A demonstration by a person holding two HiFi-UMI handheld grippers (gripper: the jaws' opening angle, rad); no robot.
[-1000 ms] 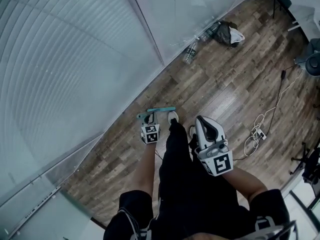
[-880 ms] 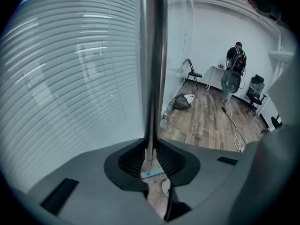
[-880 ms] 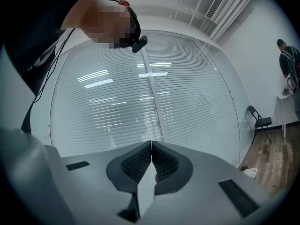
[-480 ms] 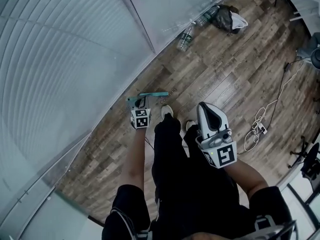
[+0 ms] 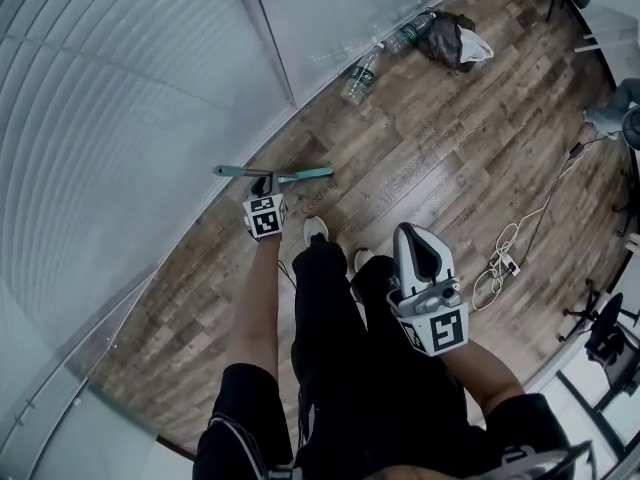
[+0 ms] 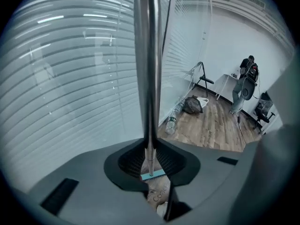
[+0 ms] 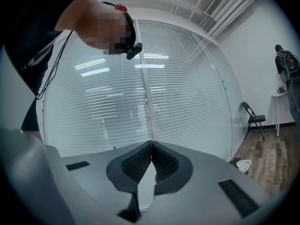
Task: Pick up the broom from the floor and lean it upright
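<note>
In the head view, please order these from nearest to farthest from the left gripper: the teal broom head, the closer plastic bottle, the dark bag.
1. Teal broom head, on the floor just beyond the left gripper.
2. Plastic bottle, beside the glass wall.
3. Dark bag, farther along the wall.

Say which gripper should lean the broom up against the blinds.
Left. The left gripper clamps the broom handle beside the blinds; the right gripper is shut, empty and farther from them.
</note>
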